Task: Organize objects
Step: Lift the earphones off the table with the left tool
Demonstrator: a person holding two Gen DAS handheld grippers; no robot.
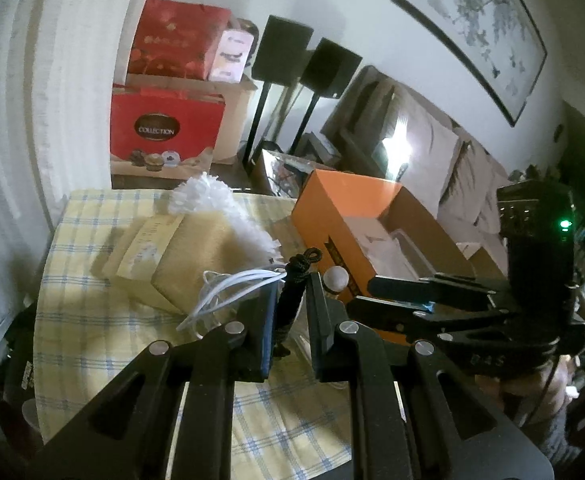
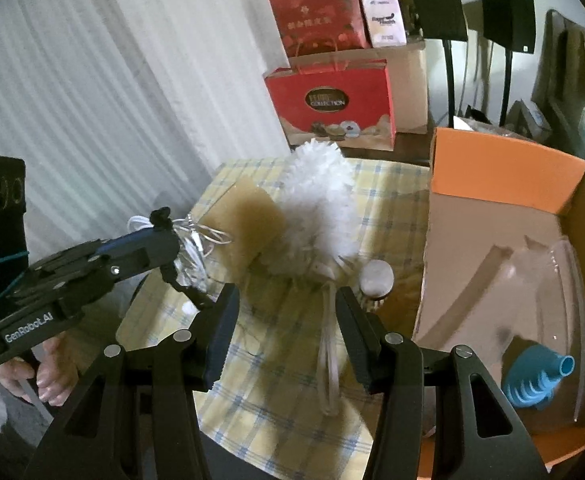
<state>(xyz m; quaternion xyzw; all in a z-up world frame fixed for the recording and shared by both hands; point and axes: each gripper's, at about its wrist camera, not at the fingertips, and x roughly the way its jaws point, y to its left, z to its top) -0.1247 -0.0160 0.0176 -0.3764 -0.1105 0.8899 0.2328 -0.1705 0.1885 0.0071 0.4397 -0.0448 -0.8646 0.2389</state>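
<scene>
Your left gripper (image 1: 288, 300) is clamped on a black knotted cord (image 1: 295, 280), lifted above the checked tablecloth (image 1: 92, 320). Your right gripper (image 2: 288, 316) gapes empty over the white duster (image 2: 316, 200), beside the orange box (image 2: 504, 168).

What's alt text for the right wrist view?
The open right gripper hovers over a white fluffy duster on a checked tablecloth. To its left, the left gripper pinches a dark cord; at right, an orange box holds a blue funnel.

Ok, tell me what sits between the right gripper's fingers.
The white duster handle runs through the gap of the right gripper, untouched, over the checked cloth; seen in the right wrist view.
</scene>
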